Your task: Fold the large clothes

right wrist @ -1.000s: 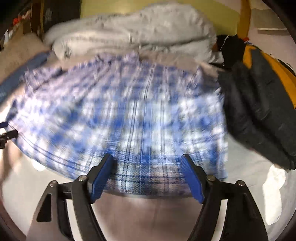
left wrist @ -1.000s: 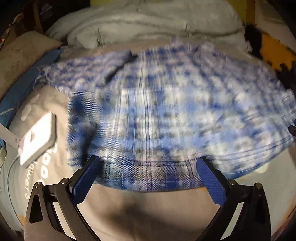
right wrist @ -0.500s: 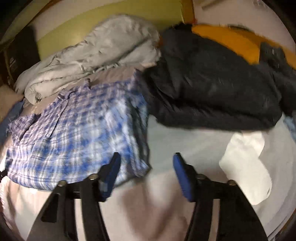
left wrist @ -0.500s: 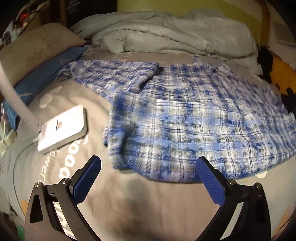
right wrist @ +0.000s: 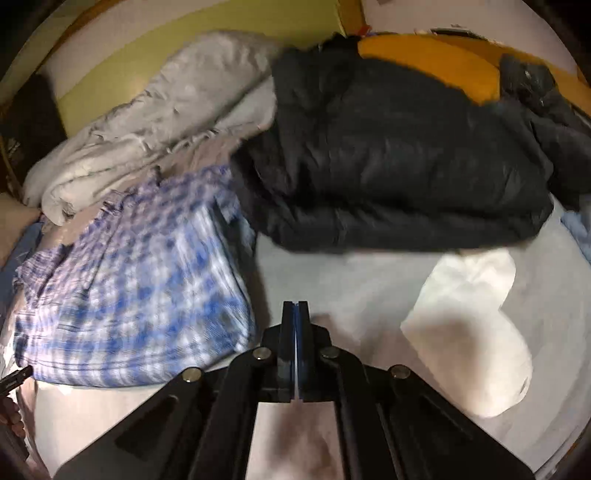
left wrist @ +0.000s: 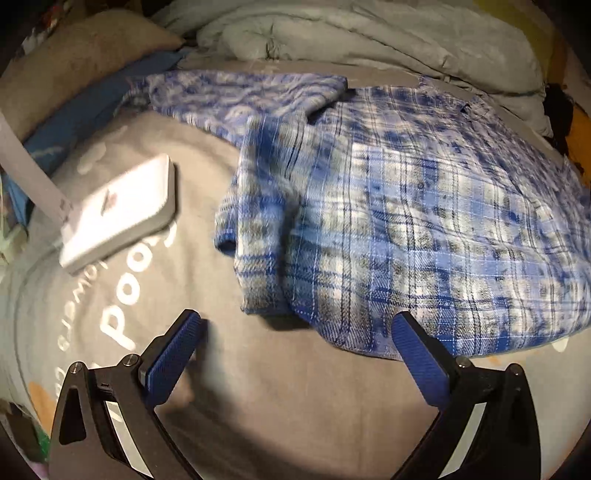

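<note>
A blue and white plaid shirt (left wrist: pixel 406 221) lies spread on the bed, one sleeve stretched toward the far left. My left gripper (left wrist: pixel 295 332) stands open just short of the shirt's near left corner, nothing between its blue pads. In the right wrist view the same shirt (right wrist: pixel 136 291) lies at the left. My right gripper (right wrist: pixel 296 314) is shut with its pads pressed together and nothing in them, over bare sheet to the right of the shirt's edge.
A white flat box (left wrist: pixel 118 210) lies on the grey printed sheet (left wrist: pixel 110 325) left of the shirt. A grey quilt (left wrist: pixel 369 33) is heaped behind. A black jacket (right wrist: pixel 399 166) lies on the far right, and a white cloth (right wrist: pixel 476 332) on the near right.
Both grippers have drawn off the shirt's near hem. The left has shifted toward its left corner, still open. The right has swung to the right past the shirt's edge and shut on nothing.
</note>
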`<state>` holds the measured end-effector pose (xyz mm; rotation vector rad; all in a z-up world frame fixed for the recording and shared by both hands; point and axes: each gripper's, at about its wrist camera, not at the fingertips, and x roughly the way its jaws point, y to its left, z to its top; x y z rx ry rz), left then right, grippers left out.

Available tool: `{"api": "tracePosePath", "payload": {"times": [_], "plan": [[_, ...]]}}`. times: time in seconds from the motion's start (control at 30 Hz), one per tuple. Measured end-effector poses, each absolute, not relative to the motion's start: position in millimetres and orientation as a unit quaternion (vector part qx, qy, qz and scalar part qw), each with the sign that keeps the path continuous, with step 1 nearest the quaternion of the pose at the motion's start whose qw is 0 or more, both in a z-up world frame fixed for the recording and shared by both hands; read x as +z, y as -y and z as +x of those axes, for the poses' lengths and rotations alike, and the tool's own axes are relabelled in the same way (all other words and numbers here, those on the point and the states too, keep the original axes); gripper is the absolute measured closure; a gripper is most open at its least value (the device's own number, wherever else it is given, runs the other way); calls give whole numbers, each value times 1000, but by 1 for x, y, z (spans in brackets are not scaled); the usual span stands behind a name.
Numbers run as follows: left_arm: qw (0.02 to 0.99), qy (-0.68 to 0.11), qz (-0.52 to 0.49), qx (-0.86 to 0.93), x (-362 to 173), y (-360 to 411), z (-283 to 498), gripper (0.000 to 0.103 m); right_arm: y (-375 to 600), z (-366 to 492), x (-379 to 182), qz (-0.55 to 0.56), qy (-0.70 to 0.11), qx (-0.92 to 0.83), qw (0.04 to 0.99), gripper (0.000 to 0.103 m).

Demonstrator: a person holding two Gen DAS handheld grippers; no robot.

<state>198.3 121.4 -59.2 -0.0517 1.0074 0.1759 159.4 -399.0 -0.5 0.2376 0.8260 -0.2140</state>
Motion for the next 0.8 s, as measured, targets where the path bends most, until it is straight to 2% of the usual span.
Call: {"api": "tracePosePath", "payload": {"times": [0.1,0.2,0.23,0.27,0.3,0.33,0.43,0.63,0.67,0.7,0.73,0.77,0.8], "plan": [[882,-466,-32,65,-46,-115,190,7,380,152,9,112,-387,-52,914,99],[891,-448,-77,13,-29,-113,172,7,360,137,10,167,-379,30,910,64],[890,-441,-116,-15,-27,-116,165,7,355,134,6,185,-383,57,903,56],[884,-436,-166,-37,-27,-121,160,7,345,134,-1,208,-389,81,894,52],[868,-437,-228,-55,-34,-128,155,7,343,132,-7,227,-390,91,888,41],[849,-449,-273,-65,-44,-133,155,8,342,132,-17,256,-396,99,876,37],[834,-459,-301,-58,-61,-139,160,18,343,136,-37,284,-421,72,859,37],[877,-423,-228,12,-60,-125,178,19,333,159,-39,233,-382,0,894,37],[887,-419,-190,36,-59,-118,183,27,332,161,-37,217,-379,-7,900,37],[896,-416,-144,62,-60,-112,189,34,328,162,-36,193,-374,-22,907,47],[901,-412,-105,83,-63,-108,193,53,323,162,-35,163,-373,-44,912,70],[905,-407,-83,92,-64,-106,194,73,319,163,-34,138,-376,-52,915,84],[907,-405,-88,76,-62,-106,195,84,316,165,-35,130,-377,-43,916,95]]}}
